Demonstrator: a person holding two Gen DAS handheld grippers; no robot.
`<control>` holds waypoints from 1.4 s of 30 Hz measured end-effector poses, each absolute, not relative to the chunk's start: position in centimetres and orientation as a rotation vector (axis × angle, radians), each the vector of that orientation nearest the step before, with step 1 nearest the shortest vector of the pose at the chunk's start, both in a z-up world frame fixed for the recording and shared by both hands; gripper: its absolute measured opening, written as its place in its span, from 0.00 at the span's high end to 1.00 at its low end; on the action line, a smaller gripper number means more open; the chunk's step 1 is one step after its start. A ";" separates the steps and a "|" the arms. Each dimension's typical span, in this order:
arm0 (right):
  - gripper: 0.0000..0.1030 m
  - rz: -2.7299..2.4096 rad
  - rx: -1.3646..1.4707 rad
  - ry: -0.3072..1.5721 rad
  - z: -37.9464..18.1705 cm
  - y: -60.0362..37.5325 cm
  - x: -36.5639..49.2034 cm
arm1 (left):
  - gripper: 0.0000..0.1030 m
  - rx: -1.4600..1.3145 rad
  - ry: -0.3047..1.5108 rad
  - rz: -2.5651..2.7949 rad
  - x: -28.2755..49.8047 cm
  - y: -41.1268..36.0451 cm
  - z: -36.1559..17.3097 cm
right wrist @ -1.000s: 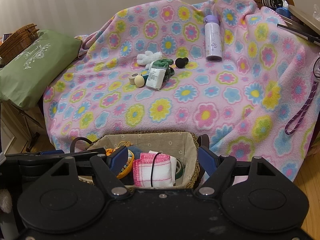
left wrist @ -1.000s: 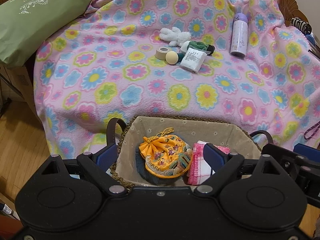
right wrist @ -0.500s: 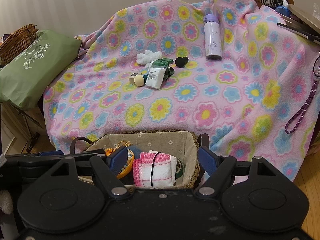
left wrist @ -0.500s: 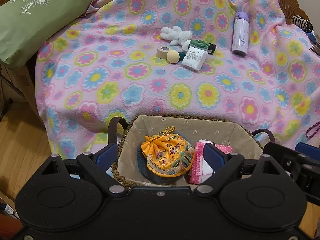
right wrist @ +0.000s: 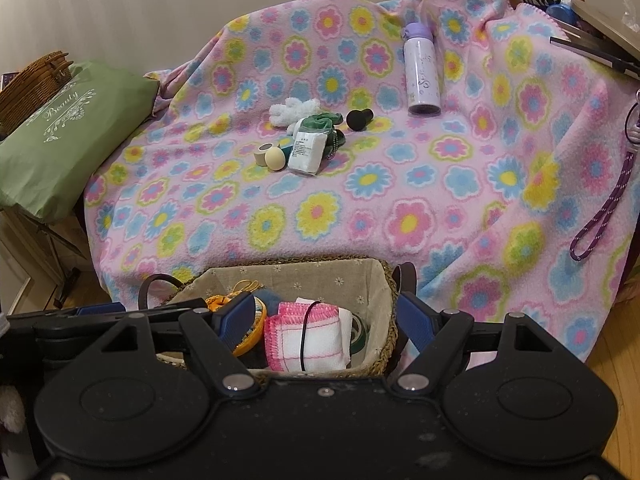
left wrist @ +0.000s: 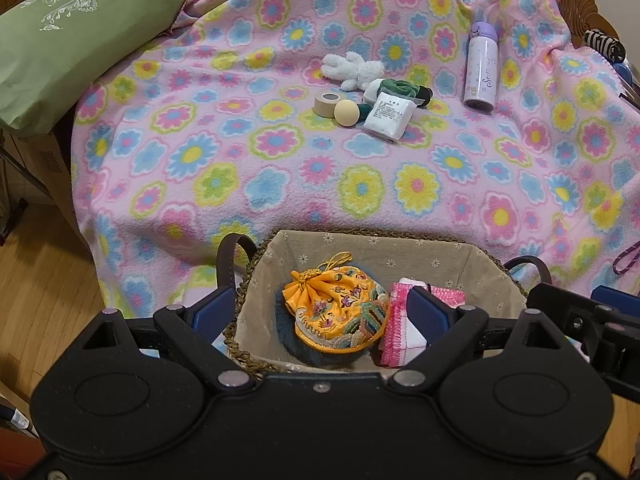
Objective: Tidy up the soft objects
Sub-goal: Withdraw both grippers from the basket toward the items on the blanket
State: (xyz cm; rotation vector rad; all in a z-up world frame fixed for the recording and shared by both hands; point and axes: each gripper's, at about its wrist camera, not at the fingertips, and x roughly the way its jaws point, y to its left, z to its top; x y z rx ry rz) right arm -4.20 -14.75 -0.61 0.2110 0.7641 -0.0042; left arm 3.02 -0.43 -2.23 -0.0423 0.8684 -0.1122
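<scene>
A pink flowered blanket (left wrist: 248, 148) covers the whole surface, and wooden floor (left wrist: 36, 280) shows to its left. Left of the blanket lies a green pillow (left wrist: 68, 36) against a brown wicker piece (right wrist: 32, 80). On the blanket's far middle sits a cluster: a tape roll (left wrist: 325, 103), a beige ball (left wrist: 346, 113), a white plush toy (left wrist: 352, 70), a green cloth (left wrist: 398, 88) and a white packet (left wrist: 389, 115). Right of the cluster stands a purple bottle (left wrist: 482, 68).

At the blanket's near edge is a lined wicker basket (left wrist: 372, 252), holding an orange pouch (left wrist: 336, 308) and, right of it, a pink-edged cloth (left wrist: 394, 332).

The left gripper (left wrist: 320, 312) hangs over the basket, jaws wide apart, gripping nothing. The right gripper (right wrist: 326, 318) does likewise, 1 finger inside the basket and 1 outside its right rim.

Only the right wrist view shows a black knob (right wrist: 359, 119) beside the cluster, a purple cord (right wrist: 604, 210) at the blanket's right, and a black band around the pink-edged cloth.
</scene>
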 end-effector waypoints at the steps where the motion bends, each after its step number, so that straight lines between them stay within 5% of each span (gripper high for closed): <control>1: 0.24 -0.005 0.213 0.765 -0.6 -14.8 -4.2 | 0.13 -0.042 0.868 -0.112 3.0 -0.4 -2.2; 21: 0.23 -0.065 0.193 0.763 -1.1 -16.0 -2.5 | 0.13 -0.007 0.828 -0.109 3.9 -0.3 -1.4; 42: 0.20 -0.081 0.136 0.754 -2.0 -19.2 9.8 | 0.12 0.140 0.813 -0.104 15.0 -0.8 -1.7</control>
